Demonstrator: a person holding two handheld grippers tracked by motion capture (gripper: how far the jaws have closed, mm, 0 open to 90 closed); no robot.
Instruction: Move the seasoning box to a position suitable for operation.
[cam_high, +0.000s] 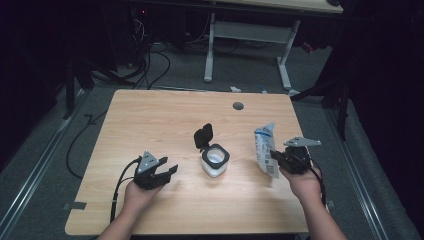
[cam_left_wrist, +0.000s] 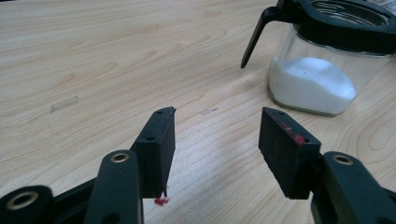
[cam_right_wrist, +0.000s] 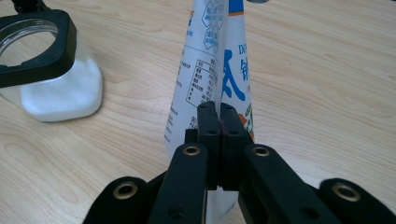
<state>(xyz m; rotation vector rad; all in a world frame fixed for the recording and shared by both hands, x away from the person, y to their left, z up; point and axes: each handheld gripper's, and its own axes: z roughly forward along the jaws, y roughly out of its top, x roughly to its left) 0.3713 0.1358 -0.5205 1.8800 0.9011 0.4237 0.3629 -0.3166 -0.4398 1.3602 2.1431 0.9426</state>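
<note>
Tabletop (cam_high: 165, 115): a light wood surface carrying the jar and the pouch, with a small round grey cap set in it near the far edge.
Right forearm and hand (cam_high: 302, 182): come in from the bottom right edge of the high view, the forearm angling up and inward, the hand wrapped round the claw's body with the grey three-cornered plate on top.
Left forearm and hand (cam_high: 136, 194): enter from the bottom left, held low over the near part of the tabletop, pointing toward the jar.
Pouch (cam_high: 265, 148): a white and blue printed bag, standing upright at the right of the jar and apart from it.
Jar (cam_high: 215, 160): a square clear glass jar with white powder in its lower part, black rim, black flip lid standing open at the back; it sits mid-table between the two claws.
Right claw (cam_high: 274, 159): pressed together on the pouch's edge, pinching it.
Left claw (cam_high: 170, 171): spread, nothing between the pads, aimed at the jar, which is near but not touched.
</note>
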